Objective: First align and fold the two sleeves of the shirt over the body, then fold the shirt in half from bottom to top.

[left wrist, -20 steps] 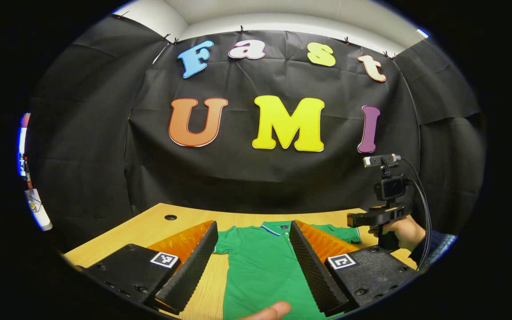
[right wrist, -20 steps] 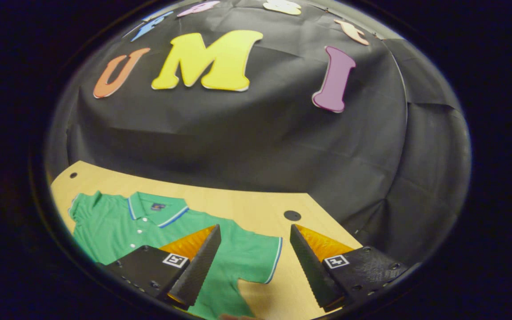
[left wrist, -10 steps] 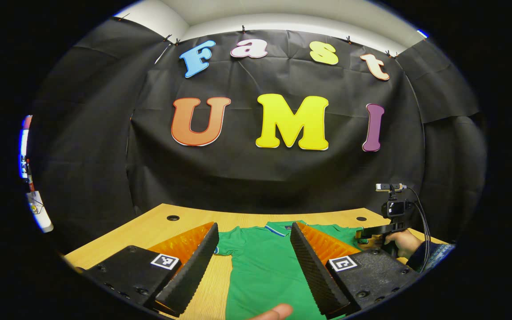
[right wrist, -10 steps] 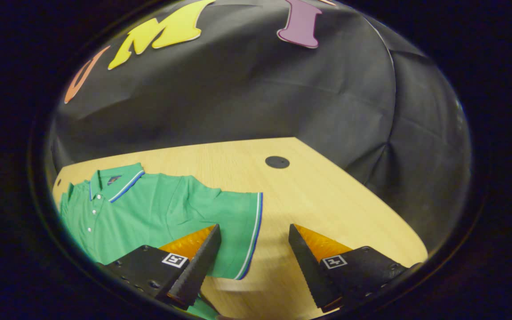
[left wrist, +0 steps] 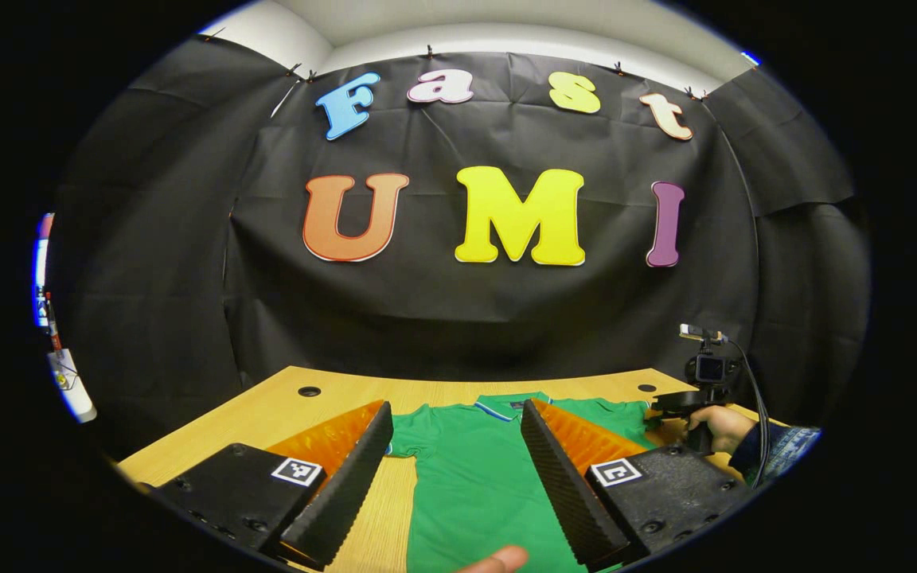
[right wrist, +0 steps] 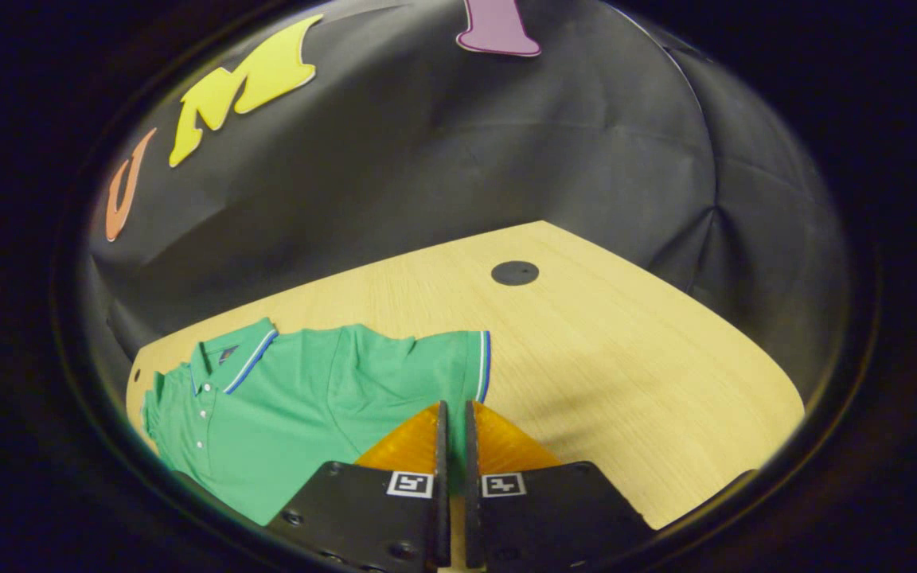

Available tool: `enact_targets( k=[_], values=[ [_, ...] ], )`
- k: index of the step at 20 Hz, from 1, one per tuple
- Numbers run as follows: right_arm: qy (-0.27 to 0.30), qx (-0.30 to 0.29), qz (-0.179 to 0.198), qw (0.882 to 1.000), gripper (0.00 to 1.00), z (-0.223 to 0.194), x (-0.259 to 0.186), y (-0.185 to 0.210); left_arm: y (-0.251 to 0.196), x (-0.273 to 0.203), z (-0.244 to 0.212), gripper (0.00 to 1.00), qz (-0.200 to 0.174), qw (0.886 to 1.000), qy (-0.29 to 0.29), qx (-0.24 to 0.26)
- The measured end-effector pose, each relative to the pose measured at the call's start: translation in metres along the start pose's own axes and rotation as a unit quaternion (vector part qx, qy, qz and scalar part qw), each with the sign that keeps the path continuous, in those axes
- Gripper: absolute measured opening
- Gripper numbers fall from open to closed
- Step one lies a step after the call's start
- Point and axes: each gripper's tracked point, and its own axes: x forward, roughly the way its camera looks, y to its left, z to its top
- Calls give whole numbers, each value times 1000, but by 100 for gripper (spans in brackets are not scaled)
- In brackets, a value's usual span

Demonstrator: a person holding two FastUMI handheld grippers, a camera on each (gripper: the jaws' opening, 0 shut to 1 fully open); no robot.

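Closed since half a second ago: right gripper [right wrist: 451, 414], fingers formerly well apart astride the sleeve cuff, now drawn together with a narrow slit between them. Green fabric visible in that slit; fingers judged clamped on the right sleeve [right wrist: 442, 370] at its striped cuff edge. Unchanged over the same interval: left gripper [left wrist: 456, 477], fingers wide apart, raised above the lower body of the shirt [left wrist: 474, 477], holding nothing. Slightly lower and closer to the counter in the left gripper view: far-off right gripper with the hand [left wrist: 717, 426] that holds it.

Position of work item: green polo shirt spread flat, face up, on the wooden counter [right wrist: 626, 358], collar toward the booth wall, both sleeves extended outward, neither yet folded. Fingertip [left wrist: 498, 559] visible at the lower edge of the left gripper view, over the shirt body.

Step in hand: first sleeve fold, right side, grasp stage.

Next move, as judged: lift cuff just off the counter, carry across toward the button placket, lay flat on the chest with the cuff edge parallel to the side seam, release. Grip to be confirmed before lifting; thin knit liable to slip from a shallow pinch. Low carry advised to avoid dragging the shoulder and skewing the collar. Same procedure afterward for the left sleeve [left wrist: 407, 434].
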Motion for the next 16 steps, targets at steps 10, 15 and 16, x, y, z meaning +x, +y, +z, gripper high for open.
enact_targets(
  k=[10,15,16],
  values=[
    [-38,-86,10,996,0,30,-37,38,2,4,-3,100,-4,1000,2,-5],
    [-51,-125,42,990,2,31,-55,87,3,5,-2,100,-7,1000,-1,-1],
    [-50,-124,56,989,2,28,-59,100,3,4,-3,100,-8,1000,0,-1]
  ],
)
